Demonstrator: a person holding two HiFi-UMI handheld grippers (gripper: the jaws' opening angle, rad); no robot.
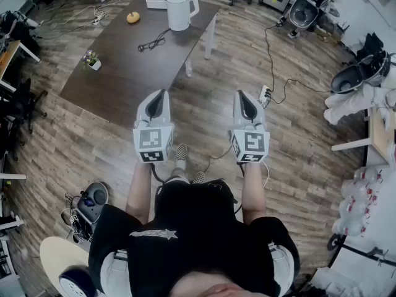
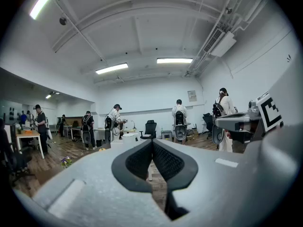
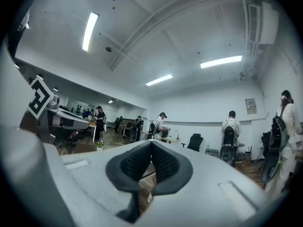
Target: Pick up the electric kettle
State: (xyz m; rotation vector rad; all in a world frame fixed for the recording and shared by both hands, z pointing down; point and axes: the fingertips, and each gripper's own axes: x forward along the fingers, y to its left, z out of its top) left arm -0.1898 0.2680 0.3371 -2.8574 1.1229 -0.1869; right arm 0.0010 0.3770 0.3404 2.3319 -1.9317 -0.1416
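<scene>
Cable [image 1: 153, 41] beside electric kettle [image 1: 180, 11]; flowerpot [image 1: 93, 61] apart

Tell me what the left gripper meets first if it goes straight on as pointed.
Probably the white kettle on the table: the left gripper, shut and empty, points roughly at it across the tabletop. Its height relative to the kettle is hard to judge.

The kettle [image 1: 178, 11] stands at the table's [image 1: 124, 73] far end, a fruit [image 1: 132, 18] left of it. A cable [image 1: 153, 42] lies before it.
</scene>
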